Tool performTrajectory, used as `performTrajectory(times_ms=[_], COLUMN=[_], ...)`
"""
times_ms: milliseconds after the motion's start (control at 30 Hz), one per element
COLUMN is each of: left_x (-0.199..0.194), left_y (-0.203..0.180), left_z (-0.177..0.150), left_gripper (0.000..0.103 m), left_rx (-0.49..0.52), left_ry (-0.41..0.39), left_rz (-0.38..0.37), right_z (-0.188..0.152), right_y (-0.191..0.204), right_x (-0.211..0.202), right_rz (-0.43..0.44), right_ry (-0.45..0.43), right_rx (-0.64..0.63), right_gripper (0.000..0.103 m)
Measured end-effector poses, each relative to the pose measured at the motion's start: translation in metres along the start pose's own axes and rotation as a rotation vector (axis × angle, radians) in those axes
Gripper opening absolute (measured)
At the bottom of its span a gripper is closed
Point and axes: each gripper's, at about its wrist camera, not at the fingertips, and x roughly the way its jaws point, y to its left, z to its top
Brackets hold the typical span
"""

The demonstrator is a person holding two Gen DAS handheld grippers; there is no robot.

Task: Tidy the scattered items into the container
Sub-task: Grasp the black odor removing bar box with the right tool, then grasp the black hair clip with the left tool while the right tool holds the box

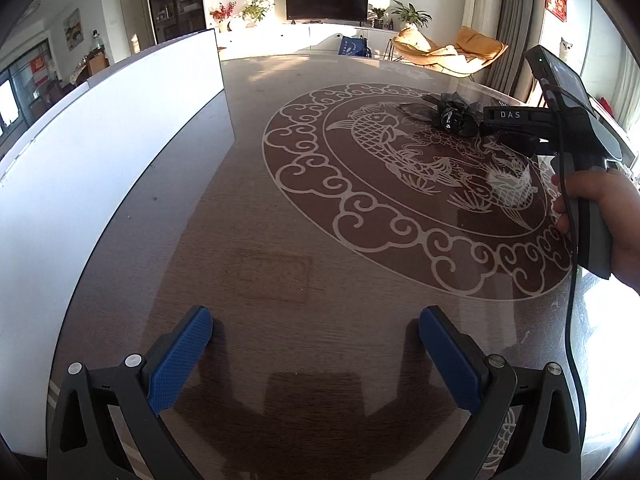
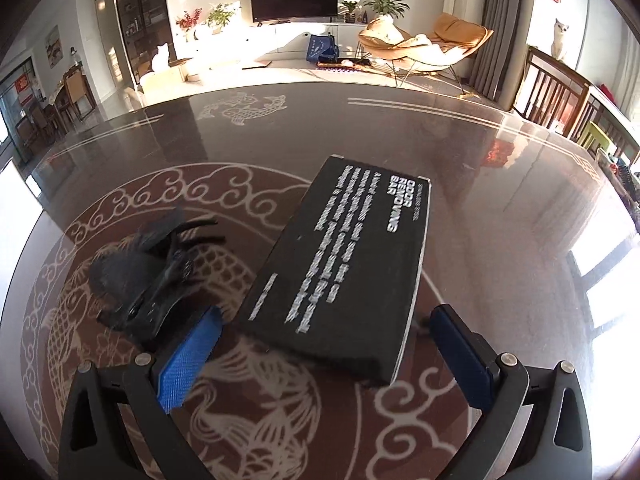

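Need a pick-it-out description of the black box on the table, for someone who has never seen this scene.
Start at the dark glossy table with the round white fish-and-cloud pattern. Within that circle, just ahead of the open right tongs, lies a flat black rectangular box. Unlike the ruffled black hair clip lying to its left, it is smooth and carries white print including "ODOR REMOVING BAR".

Box (image 2: 344,264) on the table (image 2: 500,184), clip (image 2: 148,280) just left of it, container (image 1: 112,140) far left.
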Motion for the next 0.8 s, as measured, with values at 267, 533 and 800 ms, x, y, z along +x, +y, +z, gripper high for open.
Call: performTrajectory(times_ms=[267,533,800], left_x=[-0.001,0.014,0.077], left_y=[0.0,-0.026,-0.118], left_z=[0.0,0.021,0.111], left_gripper=[0.103,0.103,0.103], left_rx=[0.0,0.031,0.25], left_ry=[-0.001,0.003,0.007], left_rz=[0.0,-0.024,-0.178], right_z=[0.001,-0.088,-0.109], right_y=[-0.017,-0.073,-0.089], right_x=[-0.007,-0.065,-0.079], right_rz=[0.05,0.122,0.116], right_ry=[-0.049,-0.049,-0.05], right_rx=[-0.059,-0.151,-0.15], right_gripper=[0.06,0.06,0.06])
